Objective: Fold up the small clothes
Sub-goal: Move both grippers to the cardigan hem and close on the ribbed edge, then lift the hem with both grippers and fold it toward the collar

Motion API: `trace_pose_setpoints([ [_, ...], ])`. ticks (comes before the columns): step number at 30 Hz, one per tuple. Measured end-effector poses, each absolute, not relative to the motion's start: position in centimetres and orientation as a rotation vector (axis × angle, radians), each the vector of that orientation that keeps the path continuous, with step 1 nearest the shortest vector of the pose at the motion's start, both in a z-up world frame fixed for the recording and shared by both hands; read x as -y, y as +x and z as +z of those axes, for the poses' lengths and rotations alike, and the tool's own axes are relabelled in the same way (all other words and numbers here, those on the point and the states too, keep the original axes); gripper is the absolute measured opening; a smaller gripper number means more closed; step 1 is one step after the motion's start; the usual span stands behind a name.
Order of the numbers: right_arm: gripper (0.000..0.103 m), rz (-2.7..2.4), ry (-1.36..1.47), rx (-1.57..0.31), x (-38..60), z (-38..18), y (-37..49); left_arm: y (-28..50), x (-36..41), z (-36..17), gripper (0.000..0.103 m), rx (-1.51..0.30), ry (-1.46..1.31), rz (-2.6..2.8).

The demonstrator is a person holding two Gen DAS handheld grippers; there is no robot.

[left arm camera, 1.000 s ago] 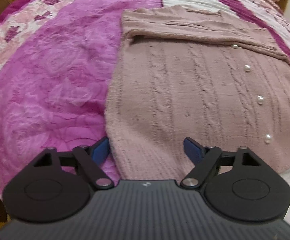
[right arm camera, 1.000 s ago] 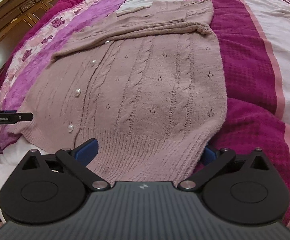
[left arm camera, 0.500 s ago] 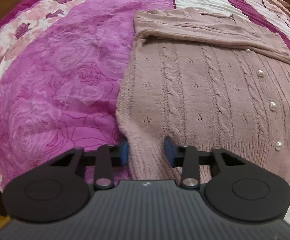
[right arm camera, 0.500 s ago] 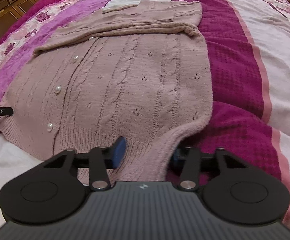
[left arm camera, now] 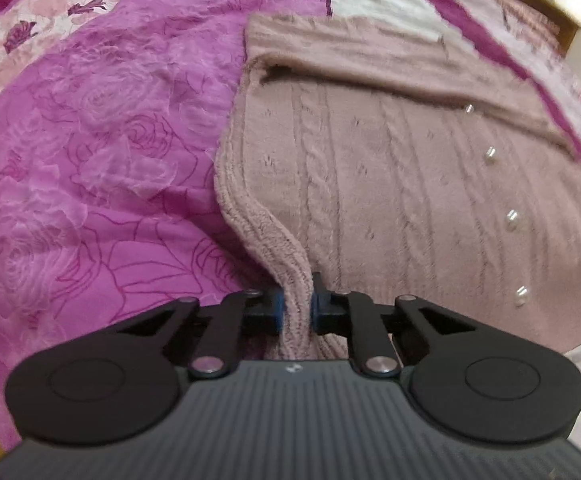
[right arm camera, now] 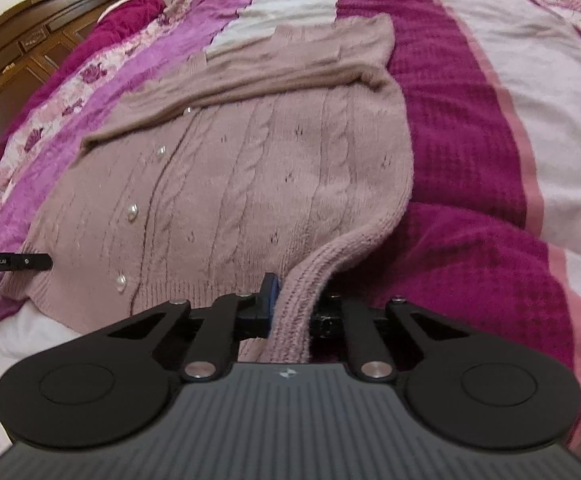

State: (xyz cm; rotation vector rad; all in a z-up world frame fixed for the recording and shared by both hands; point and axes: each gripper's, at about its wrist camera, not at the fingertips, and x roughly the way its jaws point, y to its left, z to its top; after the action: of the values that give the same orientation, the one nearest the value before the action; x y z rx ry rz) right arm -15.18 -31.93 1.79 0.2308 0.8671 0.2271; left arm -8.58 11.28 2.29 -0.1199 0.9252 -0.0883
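A dusty-pink cable-knit cardigan (left arm camera: 390, 168) with pearl buttons (left arm camera: 512, 216) lies flat on the bed, its sleeves folded across the top. My left gripper (left arm camera: 297, 304) is closing on the ribbed hem at the cardigan's near left corner; the knit bunches up between the blue pads. In the right wrist view the same cardigan (right arm camera: 258, 168) shows, and my right gripper (right arm camera: 292, 304) is closing on the hem at the near right corner, with a ridge of ribbing pinched between its jaws. The right pad is hidden behind the knit.
The bed carries a magenta rose-print bedspread (left arm camera: 90, 160) on the left and a dark pink and white striped cover (right arm camera: 470, 128) on the right. A dark wooden cabinet (right arm camera: 30, 40) stands beyond the bed's left side. A white sheet (right arm camera: 30, 332) shows at the near edge.
Both grippers went from wide open around the hem corners to closed on them. The knit now bunches into a ridge between each pair of pads.
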Motion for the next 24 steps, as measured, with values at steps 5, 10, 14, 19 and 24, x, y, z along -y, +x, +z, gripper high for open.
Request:
trace_pose_setpoints([
  [5,0.010,0.250,0.289,-0.728,32.0,4.4,-15.3,-8.4,-12.4,4.4,0.013,-0.837,-0.249,-0.134],
  [10,0.010,0.222,0.316,-0.618,32.2,6.1,-13.2,-6.9,-12.9,7.2,0.013,-0.710,-0.294,-0.124],
  [14,0.010,0.172,0.360,-0.563,32.8,6.6,-10.9,-4.9,-13.1,8.5,0.013,-0.644,-0.307,-0.083],
  [19,0.010,0.090,0.367,-0.499,33.1,6.6,-8.0,-1.8,-12.9,8.5,0.013,-0.627,-0.300,-0.027],
  [24,0.010,0.028,0.364,-0.513,33.3,4.9,-5.1,0.4,-12.4,6.4,0.013,-0.638,-0.242,0.046],
])
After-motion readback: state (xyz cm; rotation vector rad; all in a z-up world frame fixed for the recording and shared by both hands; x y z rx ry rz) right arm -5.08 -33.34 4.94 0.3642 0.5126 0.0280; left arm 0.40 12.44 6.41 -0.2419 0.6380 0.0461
